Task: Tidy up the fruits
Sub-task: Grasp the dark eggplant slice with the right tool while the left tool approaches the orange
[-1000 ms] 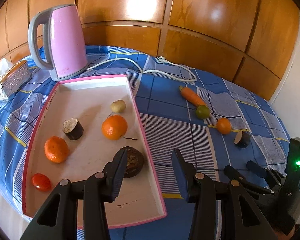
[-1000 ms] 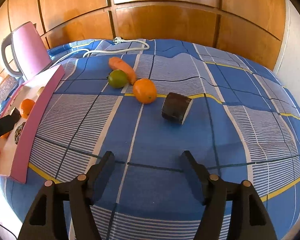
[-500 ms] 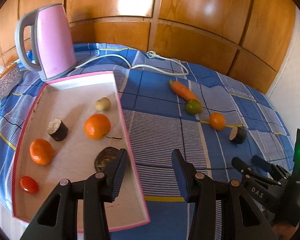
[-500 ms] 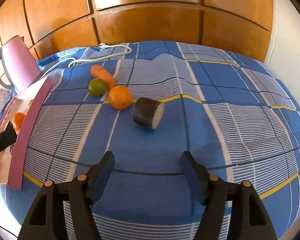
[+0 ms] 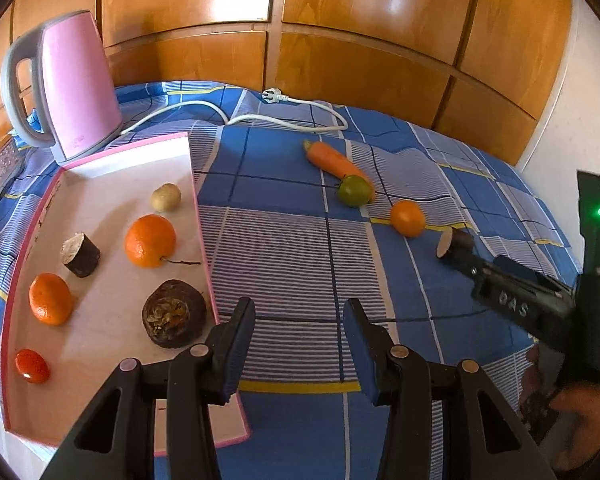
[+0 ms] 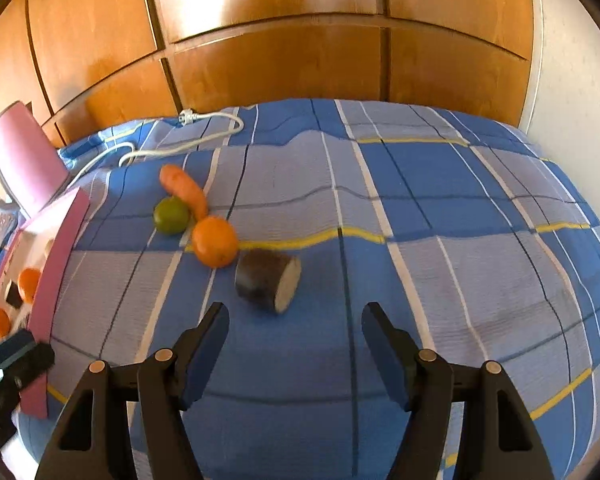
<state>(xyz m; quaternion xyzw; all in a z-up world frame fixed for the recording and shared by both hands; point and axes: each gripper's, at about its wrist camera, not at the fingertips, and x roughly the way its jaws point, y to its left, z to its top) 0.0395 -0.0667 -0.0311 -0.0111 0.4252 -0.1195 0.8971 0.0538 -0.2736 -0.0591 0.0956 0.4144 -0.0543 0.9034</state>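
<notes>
Currently the right gripper (image 6: 294, 330) is held wide open and empty just near of a dark cut piece (image 6: 268, 285) on the blue cloth, apparently to grasp it, while the left gripper (image 5: 298, 326), also open, is kept beside the pink tray (image 5: 202, 216) where sorted fruit is gathered.

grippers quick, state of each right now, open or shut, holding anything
Left tool: open, holding nothing.
Right tool: open, holding nothing, just short of the dark cut piece.

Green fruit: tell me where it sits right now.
In the right wrist view the green fruit lies on the blue checked cloth, left of centre, touching the carrot and just behind-left of the loose orange.
</notes>
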